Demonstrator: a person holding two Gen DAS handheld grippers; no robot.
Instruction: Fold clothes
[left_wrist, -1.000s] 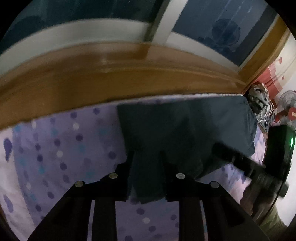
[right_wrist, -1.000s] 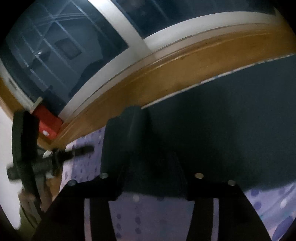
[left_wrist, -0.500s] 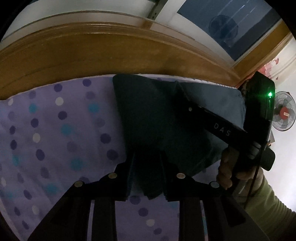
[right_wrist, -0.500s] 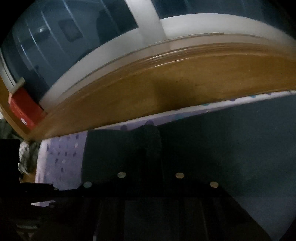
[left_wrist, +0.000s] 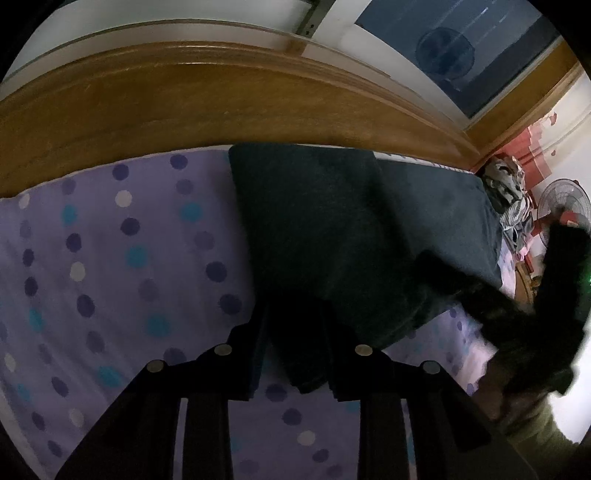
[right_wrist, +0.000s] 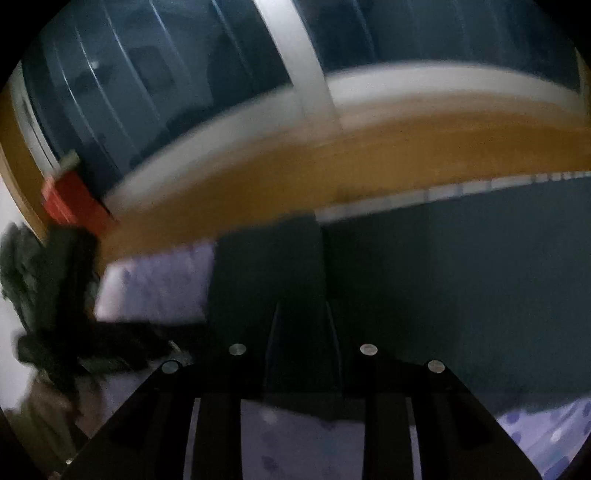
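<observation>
A dark navy cloth garment lies spread on a lilac bedsheet dotted with purple, teal and white spots, its far edge close against the curved honey-brown wooden bed frame.

The left gripper points down at the near edge of the garment, and a folded flap of the dark fabric runs between its two black fingers. The jaws are easing apart, yet the cloth sits pinched between the pads, so it is clamped on the garment.

The right gripper shows in its own blurred view with a fold of the same navy fabric standing up between its fingers. Its jaws are opening, but the fabric fills the narrow gap and looks gripped. From the left wrist camera this gripper appears as a smeared black shape over the right corner of the garment, held by a hand in an olive-green sleeve.

Behind the frame are a white window sill and dark window panes. At the far right of the bed sits a heap of crumpled striped and patterned clothes, with a white standing fan with a red hub just beyond it. A red box sits on the sill in the right wrist view.
</observation>
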